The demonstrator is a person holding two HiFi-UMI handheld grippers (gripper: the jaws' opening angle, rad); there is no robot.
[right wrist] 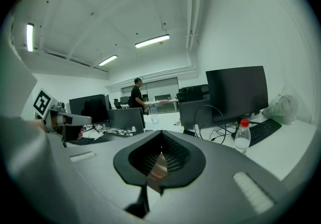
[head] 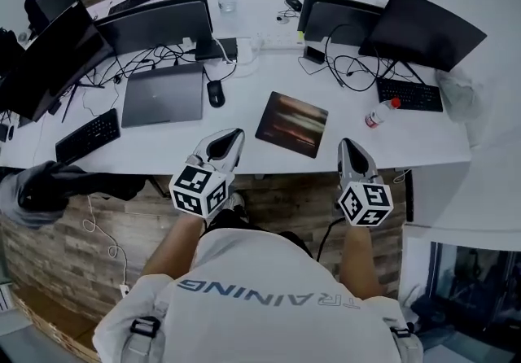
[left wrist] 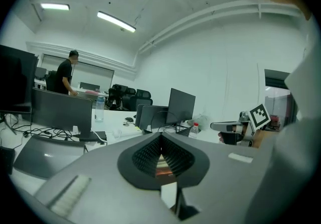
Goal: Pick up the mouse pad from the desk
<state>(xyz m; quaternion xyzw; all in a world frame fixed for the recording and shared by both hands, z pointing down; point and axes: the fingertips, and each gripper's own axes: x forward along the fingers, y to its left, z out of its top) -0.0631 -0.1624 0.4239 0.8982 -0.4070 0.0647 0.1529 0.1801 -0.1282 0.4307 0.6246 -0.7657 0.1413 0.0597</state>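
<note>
The mouse pad (head: 291,123) is a dark rectangle with a reddish print, lying flat on the white desk (head: 244,150) near its front edge. My left gripper (head: 231,137) hovers over the desk's front edge, just left of the pad, with its jaws closed together and nothing in them. My right gripper (head: 348,145) is held just right of the pad's near corner, also shut and empty. In the left gripper view a strip of the pad (left wrist: 161,163) shows through the gap below the closed tips of the left gripper (left wrist: 161,135). The right gripper view shows the same past the right gripper (right wrist: 161,133).
A closed laptop (head: 163,94) and a black mouse (head: 215,93) lie left of the pad. A small red-capped bottle (head: 381,113) lies on its right, with a keyboard (head: 409,94) behind. Monitors (head: 423,28), cables and another keyboard (head: 87,136) crowd the desk. A person (left wrist: 64,75) stands far off.
</note>
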